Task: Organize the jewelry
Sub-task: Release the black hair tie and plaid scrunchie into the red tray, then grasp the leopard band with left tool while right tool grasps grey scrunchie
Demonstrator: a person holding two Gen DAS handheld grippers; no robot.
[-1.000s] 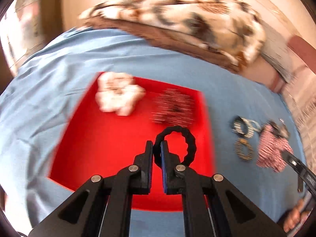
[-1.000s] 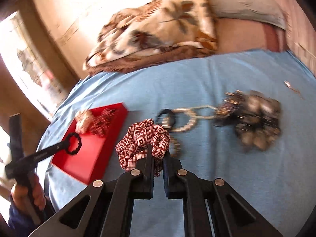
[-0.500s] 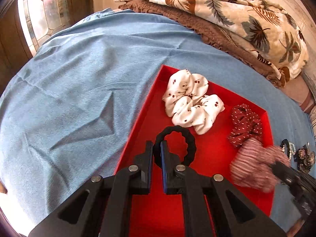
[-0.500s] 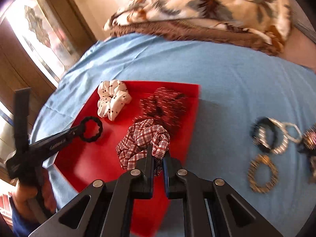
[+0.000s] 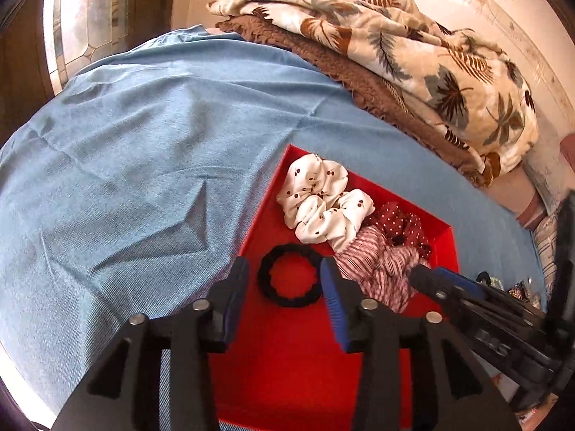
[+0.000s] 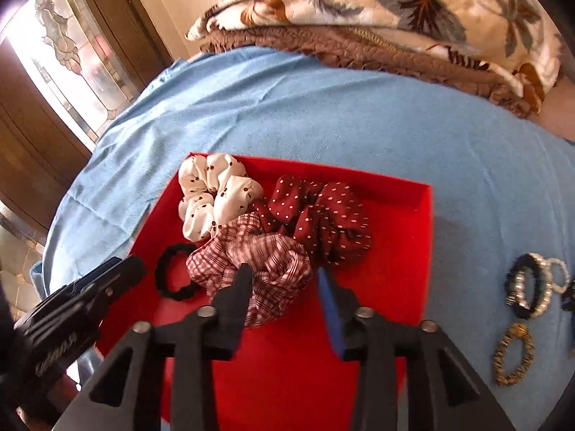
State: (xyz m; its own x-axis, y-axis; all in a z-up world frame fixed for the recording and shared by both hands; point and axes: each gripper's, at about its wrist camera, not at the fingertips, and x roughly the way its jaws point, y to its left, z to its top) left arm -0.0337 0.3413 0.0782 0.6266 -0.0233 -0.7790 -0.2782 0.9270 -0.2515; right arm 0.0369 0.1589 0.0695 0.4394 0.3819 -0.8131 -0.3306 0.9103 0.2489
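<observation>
Now the left gripper [image 5: 285,282] stands with jaws spread around the black hair tie [image 5: 289,274], lying free in the red tray [image 6: 406,251] on the bed. Right of it, the right gripper [image 6: 284,291] gapes over the checked scrunchie [image 6: 257,269]. Both look light, soft and squashy; pinch a fold or the band.

A bed covered in a blue sheet [image 6: 323,115] is carrying everything. A red tray [image 6: 406,273] is lying on it near the middle. Bracelets [image 6: 532,287] and a gold ring-shaped bangle [image 6: 514,353] are resting on the sheet just right of the tray. A leaf-patterned blanket [image 5: 413,54] is sitting folded at the far side.
</observation>
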